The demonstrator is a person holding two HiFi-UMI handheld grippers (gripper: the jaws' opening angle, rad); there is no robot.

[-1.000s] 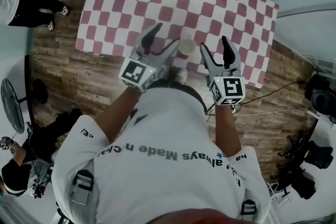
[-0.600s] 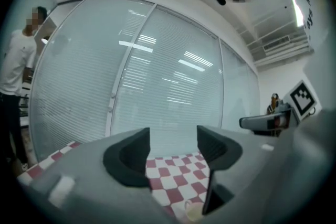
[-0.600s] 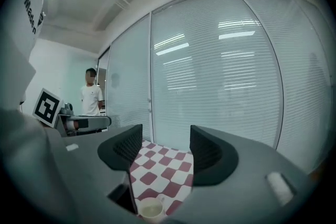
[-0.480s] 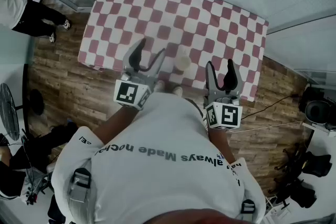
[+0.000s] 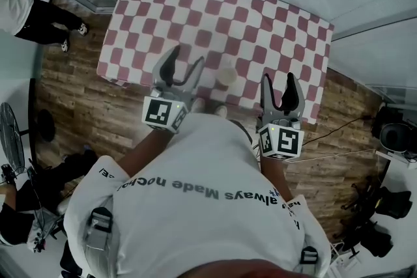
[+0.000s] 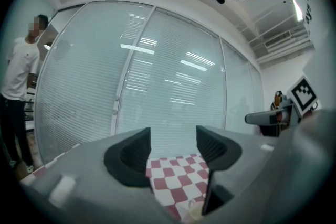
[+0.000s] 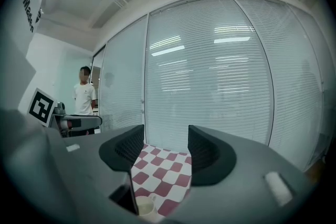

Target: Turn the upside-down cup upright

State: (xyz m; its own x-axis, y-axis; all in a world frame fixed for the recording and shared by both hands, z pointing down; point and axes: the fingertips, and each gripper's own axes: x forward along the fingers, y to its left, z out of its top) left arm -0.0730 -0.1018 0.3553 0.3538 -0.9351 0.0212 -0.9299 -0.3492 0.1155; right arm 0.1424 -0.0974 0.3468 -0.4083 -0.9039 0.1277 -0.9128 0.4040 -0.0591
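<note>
A wooden floor (image 5: pixel 85 101) spread under a table (image 5: pixel 215 10) draped in a red-and-white checked cloth, and a glass wall with closed blinds (image 7: pixel 210 60) rose behind it. The person holding the tools wore a white shirt (image 5: pixel 195 198); 1 bystander (image 5: pixel 26 10) stood well off past the table's left end. Both tools were held roughly level over the table's near edge. The left gripper (image 5: pixel 184 65) had its 2 jaws spread with only checked cloth showing between them, and they had just been closing a little. The right gripper (image 5: pixel 278 84) also had its 2 jaws apart and empty, narrower than the left pair, and they too had just been closing. Each carried its marker cube, the left (image 5: pixel 161 113) and the right (image 5: pixel 281 140). The cup (image 5: pixel 227 77), pale and small, stood on the cloth near the near edge with its mouth up, between the 2 grippers and touching neither.
</note>
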